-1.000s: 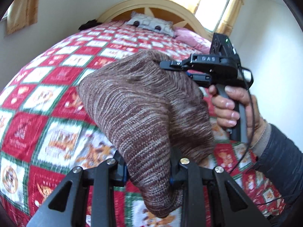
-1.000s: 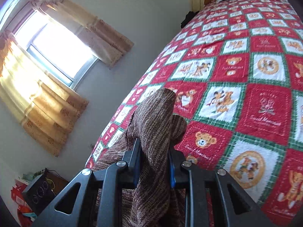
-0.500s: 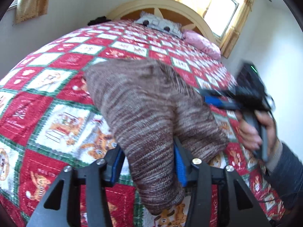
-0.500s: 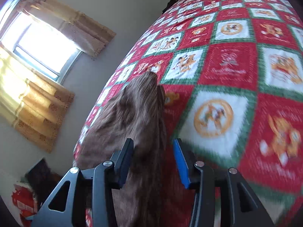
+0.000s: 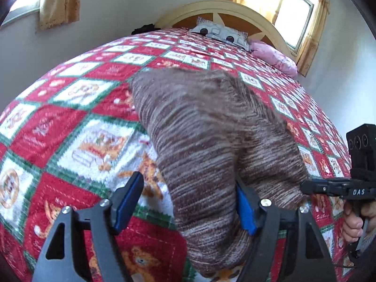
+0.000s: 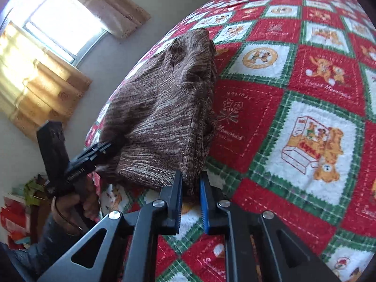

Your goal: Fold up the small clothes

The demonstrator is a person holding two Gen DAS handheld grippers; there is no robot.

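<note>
A brown striped knit garment (image 5: pixel 211 145) lies folded on the red, white and green patchwork quilt (image 5: pixel 77 122). My left gripper (image 5: pixel 188 202) is open, its jaws wide apart; the near edge of the garment lies between them against the right jaw. My right gripper (image 6: pixel 190 193) is shut on the garment's near corner (image 6: pixel 164 108). The right gripper also shows at the right edge of the left wrist view (image 5: pixel 338 188). The left gripper shows at the left in the right wrist view (image 6: pixel 94 157), at the garment's far corner.
The quilt covers a bed with a curved wooden headboard (image 5: pixel 225 11). A grey patterned pillow (image 5: pixel 221 33) and a pink pillow (image 5: pixel 272 56) lie at its head. Curtained windows (image 6: pixel 58 23) are in the walls beside the bed.
My left gripper has opened and let go of the garment, which has dropped onto the quilt. My right gripper opened, moved to the near corner and has shut on it.
</note>
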